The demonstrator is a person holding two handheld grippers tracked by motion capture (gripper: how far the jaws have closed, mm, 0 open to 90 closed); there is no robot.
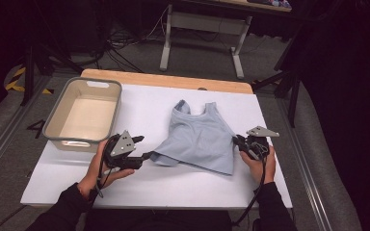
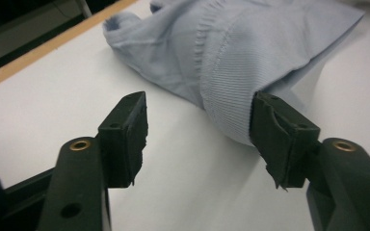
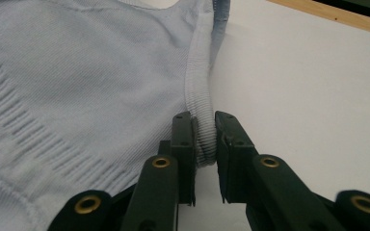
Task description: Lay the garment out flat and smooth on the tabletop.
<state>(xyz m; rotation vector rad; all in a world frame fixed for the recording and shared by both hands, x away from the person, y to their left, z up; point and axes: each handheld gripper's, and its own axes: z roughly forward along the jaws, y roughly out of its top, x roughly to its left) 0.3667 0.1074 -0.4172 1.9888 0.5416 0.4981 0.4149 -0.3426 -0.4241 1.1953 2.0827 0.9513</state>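
A white-topped desk (image 1: 144, 183) with a pale wooden strip along its far edge carries a light blue knit tank top (image 1: 200, 137), spread flat near the middle (straps toward the far edge), and a grey plastic bin (image 1: 58, 113) at the far left corner.

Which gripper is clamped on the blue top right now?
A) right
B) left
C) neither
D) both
A: the right gripper pinches the ribbed edge of the blue top between its jaws, while the left gripper stands open with the hem between its jaws.
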